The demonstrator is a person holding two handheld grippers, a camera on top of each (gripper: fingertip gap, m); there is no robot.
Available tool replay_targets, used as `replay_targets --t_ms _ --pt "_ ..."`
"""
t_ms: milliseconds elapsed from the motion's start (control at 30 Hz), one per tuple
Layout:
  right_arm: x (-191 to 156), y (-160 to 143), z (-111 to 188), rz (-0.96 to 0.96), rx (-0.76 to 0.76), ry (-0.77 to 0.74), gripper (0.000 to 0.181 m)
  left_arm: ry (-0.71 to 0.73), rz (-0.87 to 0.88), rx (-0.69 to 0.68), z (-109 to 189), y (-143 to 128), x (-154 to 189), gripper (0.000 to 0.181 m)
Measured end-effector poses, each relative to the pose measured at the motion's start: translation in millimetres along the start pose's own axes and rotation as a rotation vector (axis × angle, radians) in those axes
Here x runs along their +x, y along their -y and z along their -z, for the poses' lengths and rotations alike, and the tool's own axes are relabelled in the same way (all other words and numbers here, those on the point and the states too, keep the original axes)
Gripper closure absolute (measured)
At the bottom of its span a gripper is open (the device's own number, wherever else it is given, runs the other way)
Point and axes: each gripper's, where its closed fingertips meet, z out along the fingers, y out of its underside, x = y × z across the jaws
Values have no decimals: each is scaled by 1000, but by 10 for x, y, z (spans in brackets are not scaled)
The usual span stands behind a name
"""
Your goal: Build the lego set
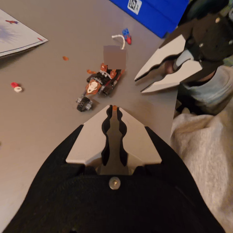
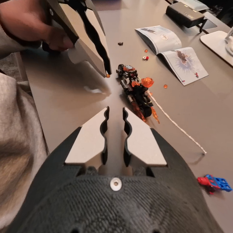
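A black and orange lego motorbike (image 1: 95,87) with flame parts lies on the grey table; the right wrist view shows it too (image 2: 136,93). My left gripper (image 1: 114,108) is shut on a small round orange stud (image 1: 114,107), held just in front of the bike's front wheel; it shows in the right wrist view as well (image 2: 108,75). My right gripper (image 2: 116,109) is open and empty, just behind the bike's rear; in the left wrist view it sits at the right (image 1: 138,84). A white chain (image 2: 176,127) runs from the bike's rider.
A red and blue minifigure (image 2: 214,184) lies near my right gripper. An open instruction booklet (image 2: 176,55) lies beyond the bike. Loose orange studs (image 2: 165,86), a red and white piece (image 2: 145,58) and a dark piece (image 2: 120,43) are scattered. A blue box (image 1: 157,16) stands behind. Left tips to right tips: about 7 cm. About 15 cm separates my left fingertips from the dark piece (image 2: 120,43).
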Motion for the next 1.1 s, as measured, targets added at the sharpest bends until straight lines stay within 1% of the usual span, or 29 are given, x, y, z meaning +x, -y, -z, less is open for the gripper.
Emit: replay_targets --t_ms 133,267,367,500,533,600,733,933,1100 --pt "23 66 -61 -1 14 -13 162 21 59 58 -5 114 -105 177" --pt "52 91 -134 35 0 -42 162 21 107 2 -93 59 -145 177" --pt "62 138 -180 82 -1 -64 163 13 126 5 -128 81 -146 177" --pt "125 291 -141 141 55 -108 160 10 152 -8 -171 78 -157 177" --pt "157 339 -113 153 76 -120 157 11 159 -11 -178 74 -164 177" --pt "240 411 -70 172 105 -143 145 7 172 -12 -182 74 -171 177" --pt "416 381 -139 160 73 -130 126 -25 205 -4 -191 89 -161 177" --pt "437 284 -336 82 18 -21 109 -33 214 -2 -209 99 -151 177" --pt "443 149 -430 65 -65 28 106 -56 240 13 -204 121 -149 177"
